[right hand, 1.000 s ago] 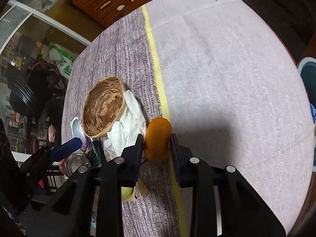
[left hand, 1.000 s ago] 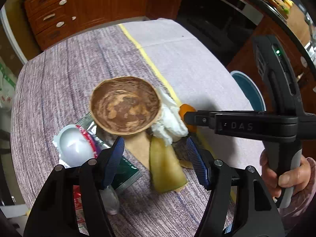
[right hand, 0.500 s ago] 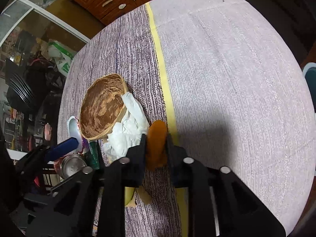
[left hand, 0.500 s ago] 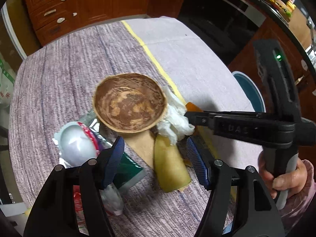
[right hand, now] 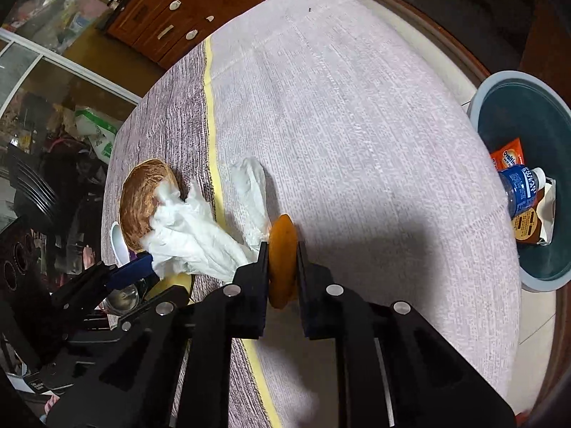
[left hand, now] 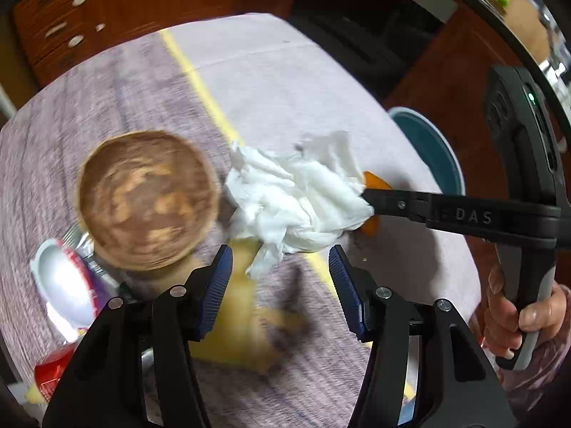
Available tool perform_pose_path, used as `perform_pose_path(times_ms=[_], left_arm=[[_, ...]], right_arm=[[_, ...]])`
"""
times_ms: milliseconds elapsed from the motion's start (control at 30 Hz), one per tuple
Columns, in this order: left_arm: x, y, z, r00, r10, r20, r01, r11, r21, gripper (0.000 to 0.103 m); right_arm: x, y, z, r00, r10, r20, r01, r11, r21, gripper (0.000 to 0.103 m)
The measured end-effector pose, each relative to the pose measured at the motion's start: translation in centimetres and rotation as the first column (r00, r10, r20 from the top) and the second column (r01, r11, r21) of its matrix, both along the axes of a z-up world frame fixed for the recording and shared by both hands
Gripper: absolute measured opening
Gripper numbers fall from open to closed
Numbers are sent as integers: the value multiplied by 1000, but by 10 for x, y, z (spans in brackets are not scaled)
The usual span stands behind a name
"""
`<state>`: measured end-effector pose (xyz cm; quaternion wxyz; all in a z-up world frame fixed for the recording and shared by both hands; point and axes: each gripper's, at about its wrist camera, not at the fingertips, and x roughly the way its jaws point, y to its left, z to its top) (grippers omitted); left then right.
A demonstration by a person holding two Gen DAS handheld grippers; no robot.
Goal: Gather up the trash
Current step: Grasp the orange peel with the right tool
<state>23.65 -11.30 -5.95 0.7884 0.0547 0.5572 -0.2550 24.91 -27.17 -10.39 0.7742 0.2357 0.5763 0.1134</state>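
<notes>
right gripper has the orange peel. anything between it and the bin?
Nothing solid: only bare tablecloth lies between the right gripper, shut on the peel, and the bin past the table edge. But the tissue looks caught at the jaws and hangs from them, so it may ride along.

A wooden bowl (left hand: 148, 201) is seen on the striped tablecloth (left hand: 285, 82), and everything else is placed from it. Just right of the bowl, a crumpled white tissue (left hand: 296, 199) is seen against the tip of the right gripper (left hand: 371, 204), with an orange peel (left hand: 374, 185) partly hidden behind it. Nearer than the bowl, the left gripper (left hand: 280, 287) is held with its blue-padded fingers (left hand: 214, 285) spread, nothing between them. A blurred yellow peel (left hand: 242, 321) lies below them. A teal bin (left hand: 428, 149) is seen far right of the bowl.
</notes>
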Motion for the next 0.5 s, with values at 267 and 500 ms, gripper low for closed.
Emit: perform_pose_path(times_ms=[267, 500], left_arm=[[2, -49, -8, 992, -124, 1, 124, 991, 42, 58], [16, -90, -25, 977, -215, -4, 215, 972, 97, 60]], right_arm=[[-15, -42, -2, 999, -38, -15, 39, 998, 56, 19], [-22, -68, 6, 996, -91, 1, 91, 991, 96, 31]])
